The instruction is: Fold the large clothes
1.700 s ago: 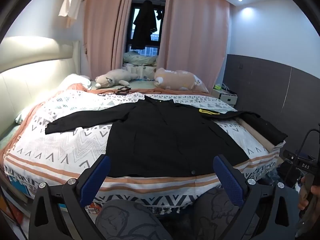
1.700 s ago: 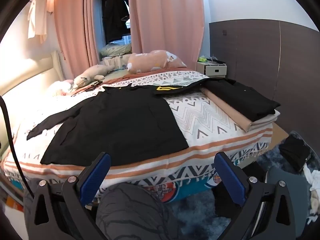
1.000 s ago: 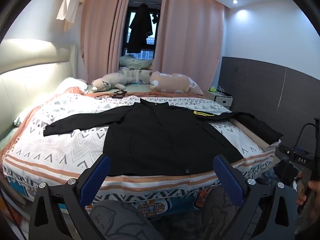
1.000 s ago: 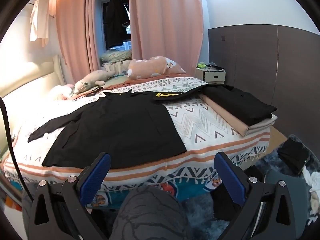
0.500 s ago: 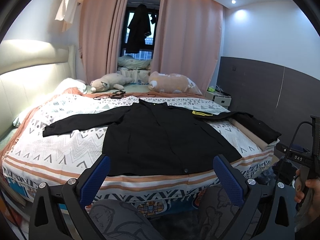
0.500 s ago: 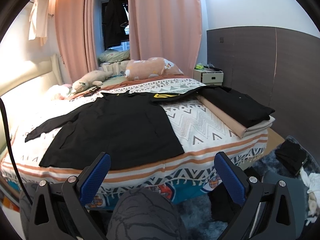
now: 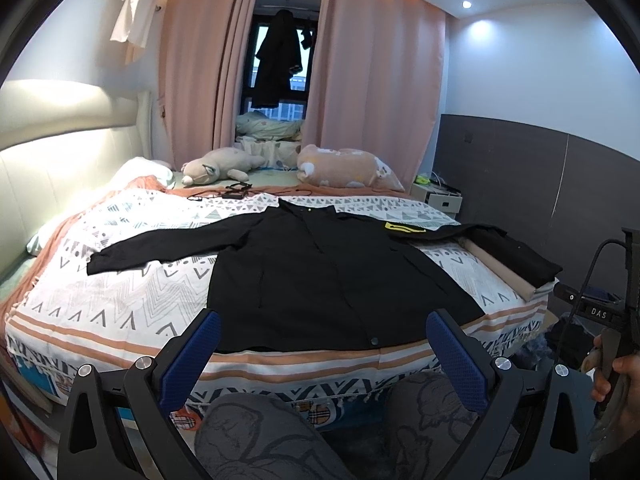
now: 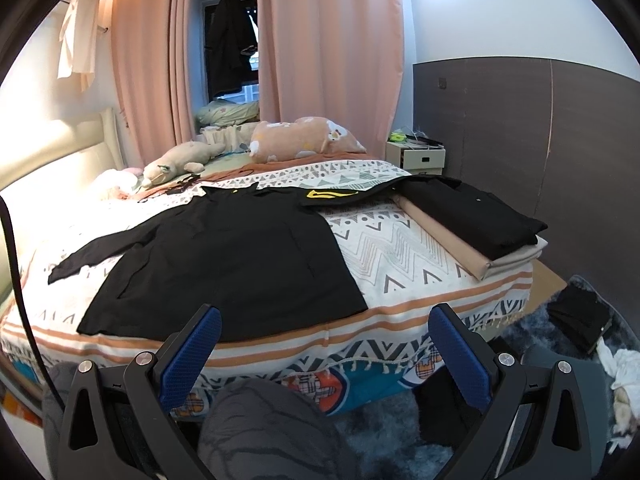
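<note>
My two grippers, left (image 7: 322,346) and right (image 8: 324,342), jaws spread, short of bed (image 7: 120,300) near edge; one shirt (image 7: 320,280) flat.

The left gripper (image 7: 320,344) is spread wide, holding nothing, above the person's knees (image 7: 256,436). A black shirt (image 7: 320,280) lies flat on the bed (image 7: 120,288), sleeves outstretched. At the right edge, a hand (image 7: 616,372) holds the right gripper (image 7: 600,312).

Black shirt (image 7: 320,276), zigzag-patterned white-and-orange bedspread (image 7: 132,292)
</note>
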